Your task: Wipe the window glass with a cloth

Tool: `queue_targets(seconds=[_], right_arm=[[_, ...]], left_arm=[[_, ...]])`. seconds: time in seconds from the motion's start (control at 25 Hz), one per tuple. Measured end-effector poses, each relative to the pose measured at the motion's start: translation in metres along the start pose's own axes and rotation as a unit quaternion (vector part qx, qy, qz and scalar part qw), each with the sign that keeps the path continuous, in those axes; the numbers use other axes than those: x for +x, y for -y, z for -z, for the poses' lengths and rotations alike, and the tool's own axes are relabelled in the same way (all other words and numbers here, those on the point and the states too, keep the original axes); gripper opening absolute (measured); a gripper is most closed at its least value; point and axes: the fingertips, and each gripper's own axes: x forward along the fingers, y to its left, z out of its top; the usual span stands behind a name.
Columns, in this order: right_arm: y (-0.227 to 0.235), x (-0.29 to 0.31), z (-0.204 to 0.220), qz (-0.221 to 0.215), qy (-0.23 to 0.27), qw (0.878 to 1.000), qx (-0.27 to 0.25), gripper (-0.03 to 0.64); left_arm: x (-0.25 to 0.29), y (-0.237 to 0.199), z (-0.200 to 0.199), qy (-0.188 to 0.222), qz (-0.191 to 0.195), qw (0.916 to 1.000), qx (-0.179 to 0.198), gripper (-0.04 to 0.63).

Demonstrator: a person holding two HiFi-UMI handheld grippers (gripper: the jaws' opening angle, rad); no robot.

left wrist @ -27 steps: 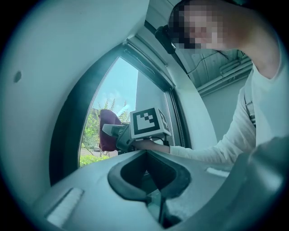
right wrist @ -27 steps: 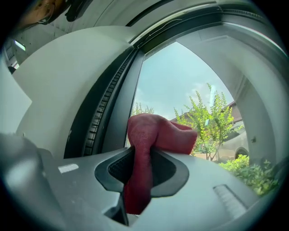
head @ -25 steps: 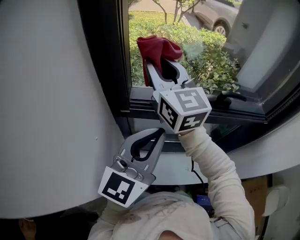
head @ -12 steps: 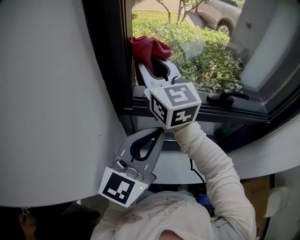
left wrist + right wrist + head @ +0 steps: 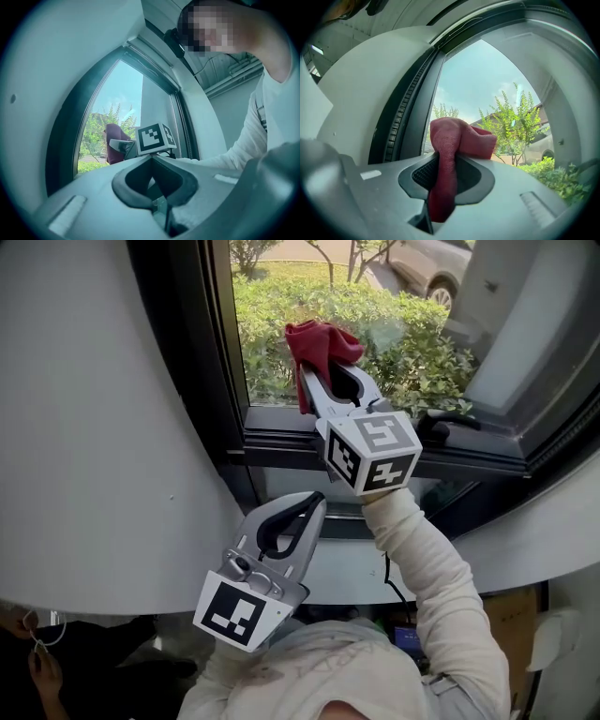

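A red cloth (image 5: 322, 341) is bunched against the window glass (image 5: 403, 334) low on the pane, with my right gripper (image 5: 321, 371) shut on it. In the right gripper view the cloth (image 5: 452, 140) hangs between the jaws and folds over their tips toward the glass (image 5: 487, 89). My left gripper (image 5: 311, 505) hangs lower, below the sill, shut with nothing in it. The left gripper view looks up past its closed jaws at the cloth (image 5: 114, 146) and the right gripper's marker cube (image 5: 154, 138).
A dark window frame (image 5: 187, 352) runs down the left of the pane, beside a curved white wall (image 5: 84, 427). A black window handle (image 5: 452, 424) sits on the lower frame to the right. Bushes (image 5: 412, 352) and a parked car (image 5: 427, 268) lie outside.
The right gripper carried the cloth left to the frame edge, then back right across the glass. The left gripper stayed where it was, shut.
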Motion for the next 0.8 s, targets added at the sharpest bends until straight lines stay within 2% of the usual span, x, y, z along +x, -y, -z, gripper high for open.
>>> queue_targets(seconds=[0.52, 0.68, 0.8], right_arm=[[0.085, -0.069, -0.004, 0.063, 0.003, 0.998, 0.01, 0.101], [0.095, -0.084, -0.003, 0.054, 0.007, 0.998, 0.045, 0.101], [0.094, -0.099, -0.009, 0.035, 0.009, 0.998, 0.05, 0.101]], left_arm=[[0.04, 0.052, 0.0, -0.004, 0.043, 0.9991, 0.0, 0.0], [0.05, 0.064, 0.003, -0.004, 0.055, 0.9985, -0.002, 0.0], [0.06, 0.075, 0.002, -0.006, 0.064, 0.9979, -0.001, 0.0]])
